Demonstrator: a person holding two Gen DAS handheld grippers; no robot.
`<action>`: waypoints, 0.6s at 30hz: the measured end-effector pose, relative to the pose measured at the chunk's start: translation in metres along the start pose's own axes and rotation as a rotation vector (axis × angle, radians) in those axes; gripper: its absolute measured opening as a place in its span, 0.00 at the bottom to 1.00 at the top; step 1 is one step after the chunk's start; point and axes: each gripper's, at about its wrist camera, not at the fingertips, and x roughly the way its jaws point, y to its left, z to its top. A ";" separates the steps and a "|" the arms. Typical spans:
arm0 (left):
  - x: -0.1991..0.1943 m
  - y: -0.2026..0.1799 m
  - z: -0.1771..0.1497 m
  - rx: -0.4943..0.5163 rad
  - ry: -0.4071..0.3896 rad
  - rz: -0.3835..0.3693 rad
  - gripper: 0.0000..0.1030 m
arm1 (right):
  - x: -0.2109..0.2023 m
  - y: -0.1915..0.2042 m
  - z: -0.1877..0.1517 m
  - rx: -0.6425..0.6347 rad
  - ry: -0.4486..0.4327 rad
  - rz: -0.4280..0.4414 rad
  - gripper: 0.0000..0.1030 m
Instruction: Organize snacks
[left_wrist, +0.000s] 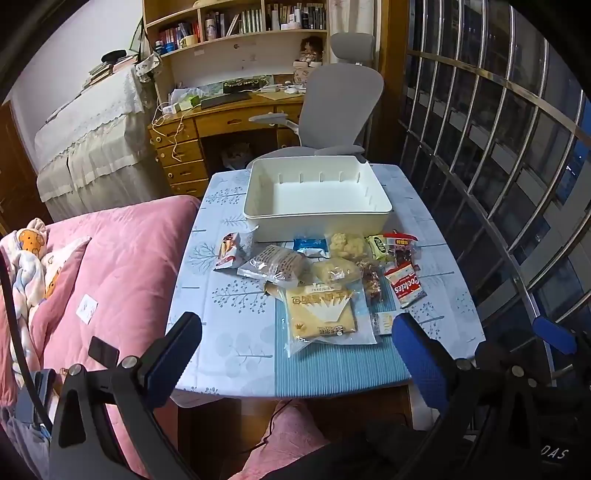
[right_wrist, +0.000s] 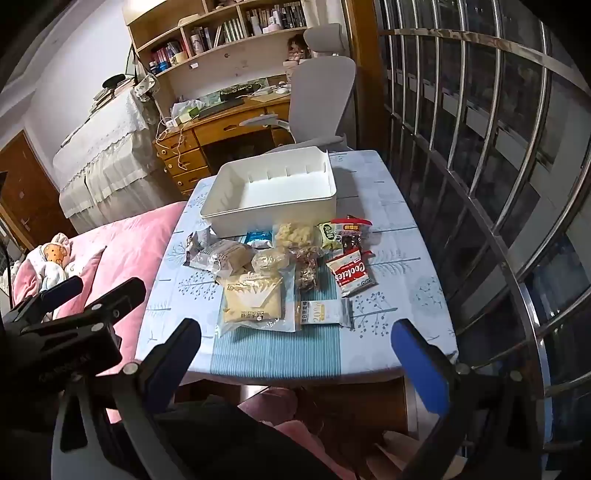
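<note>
Both grippers hang above the near edge of the table (left_wrist: 221, 325), angled down, nothing between their fingers. Left gripper (left_wrist: 295, 328) has its jaws spread wide and empty; right gripper (right_wrist: 295, 332) the same – wide apart, holding nothing. In the right wrist view the left gripper shows off to the left of the right one, over the pink quilt (right_wrist: 140, 236).

Ahead of both grippers lies the snack pile, all on the table, nothing in the way between fingers and packets. Nearest the left gripper: a large clear bag of flat yellow cake (left_wrist: 321, 314). Nearest the right gripper: a small white packet (right_wrist: 325, 312), just beside that cake bag. Further ahead, a red and white cookie packet (right_wrist: 351, 275), a green packet (left_wrist: 378, 248), a blue packet (left_wrist: 312, 246), a brown bread bag (left_wrist: 277, 264), a bag of pale puffs (left_wrist: 347, 245) and a dark sweets bag (right_wrist: 308, 269). Roughly ten or more packets – overlap makes an exact count unsure.

Beyond the pile stands one white bin (left_wrist: 317, 218), touching the farthest packets, empty inside.

Behind the table: one grey office chair (left_wrist: 340, 107), a wooden desk (left_wrist: 229, 122) with bookshelves above. Metal window bars (left_wrist: 498, 147) run along the right.
</note>
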 end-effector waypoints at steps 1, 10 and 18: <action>0.000 0.000 0.000 0.002 -0.003 0.001 1.00 | 0.000 0.000 0.000 -0.001 -0.003 -0.002 1.00; 0.002 -0.004 0.002 0.001 0.012 -0.009 1.00 | 0.003 -0.001 0.003 0.003 0.008 0.001 1.00; 0.008 0.002 0.001 0.000 0.016 -0.018 1.00 | 0.005 0.001 0.002 0.003 0.013 0.000 1.00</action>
